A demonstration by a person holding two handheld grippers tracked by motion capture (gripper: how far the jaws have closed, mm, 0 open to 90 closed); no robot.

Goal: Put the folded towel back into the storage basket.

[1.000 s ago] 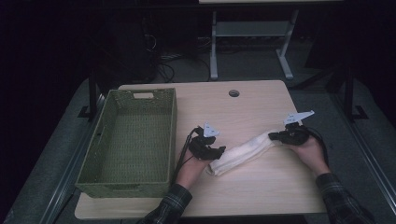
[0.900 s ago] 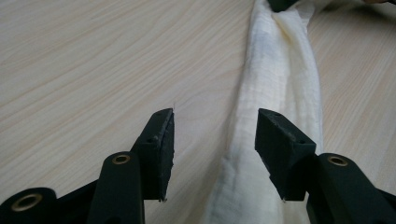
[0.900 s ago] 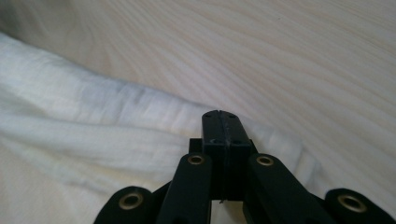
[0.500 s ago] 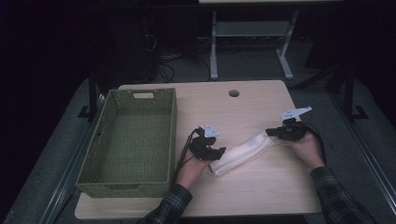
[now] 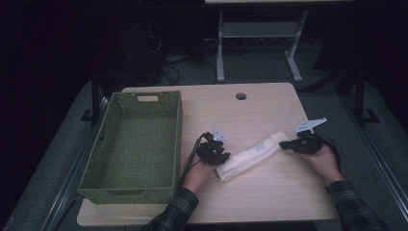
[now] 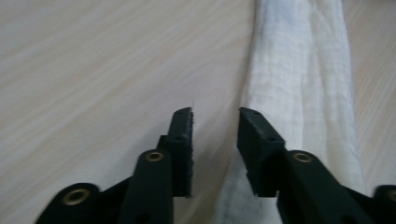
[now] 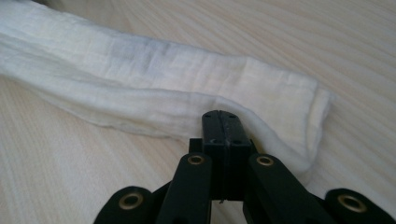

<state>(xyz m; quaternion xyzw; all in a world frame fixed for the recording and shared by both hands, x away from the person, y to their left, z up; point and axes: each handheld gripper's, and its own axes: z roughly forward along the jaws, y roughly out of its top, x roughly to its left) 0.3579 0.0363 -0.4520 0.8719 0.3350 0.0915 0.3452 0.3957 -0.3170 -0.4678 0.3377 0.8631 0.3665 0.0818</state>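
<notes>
The left gripper has just been closing, jaws narrow astride the towel's edge, while the right gripper stays pinched shut on its other end.

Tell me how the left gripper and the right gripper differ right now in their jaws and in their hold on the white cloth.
The left gripper has a gap between its jaws, which have just been closing; the right gripper has its jaws pressed together. The left gripper's pads do not press on the white cloth, one lying on its edge, while the right gripper sits at the cloth's edge, though a pinch is not clear. Left is at the cloth's near end, right at its far end. Both are black and hand-held.
</notes>
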